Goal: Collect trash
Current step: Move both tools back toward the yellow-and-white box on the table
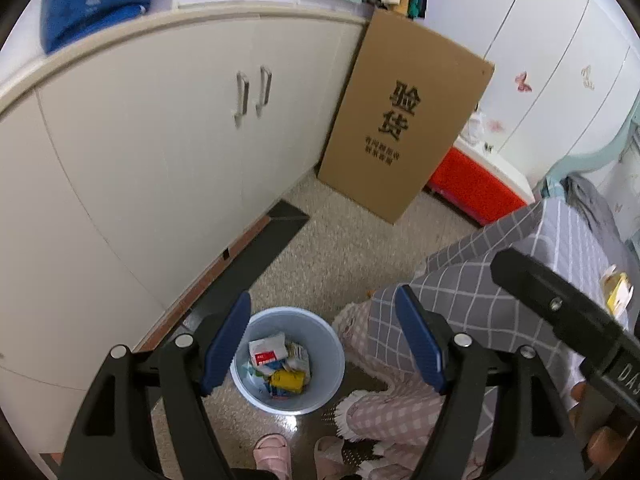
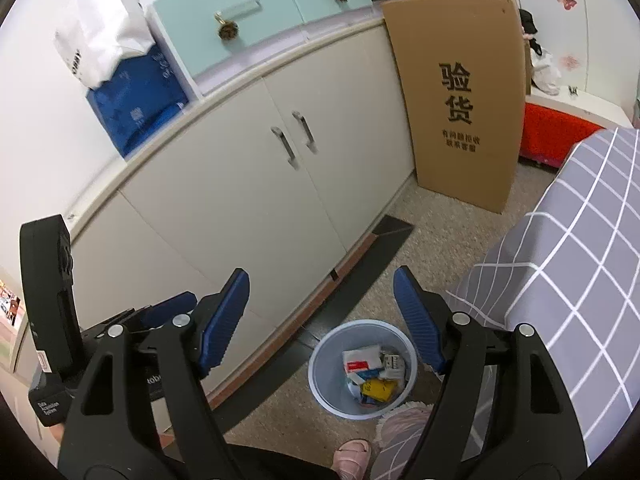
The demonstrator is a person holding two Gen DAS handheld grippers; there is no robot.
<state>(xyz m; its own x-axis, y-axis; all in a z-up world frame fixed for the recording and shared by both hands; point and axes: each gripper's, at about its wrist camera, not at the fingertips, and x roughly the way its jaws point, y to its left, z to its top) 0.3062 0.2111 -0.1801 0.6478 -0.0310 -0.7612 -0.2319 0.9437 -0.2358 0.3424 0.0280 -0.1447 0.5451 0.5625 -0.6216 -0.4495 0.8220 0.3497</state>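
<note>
My left gripper (image 1: pixel 322 340) and right gripper (image 2: pixel 322 320), fingers spread and empty, hang above the trash bin (image 1: pixel 334 344) (image 2: pixel 320 360) on the floor; its trash (image 1: pixel 280 364) (image 2: pixel 372 372) lies below between my 2 left fingers.

A round, pale blue trash bin (image 1: pixel 288 360) stands upright on the speckled floor (image 1: pixel 352 240), close to the base of a cream cabinet (image 1: pixel 168 152) and just beside the corner of a bed covered in grey checked fabric (image 1: pixel 500 280). Its mouth is open and it is partly filled. Inside lies a loose heap of trash (image 1: pixel 280 366): a white packet with a red label (image 1: pixel 267 354), crumpled printed paper, and a yellow carton (image 1: pixel 286 381) lying on its side near the bottom.
</note>
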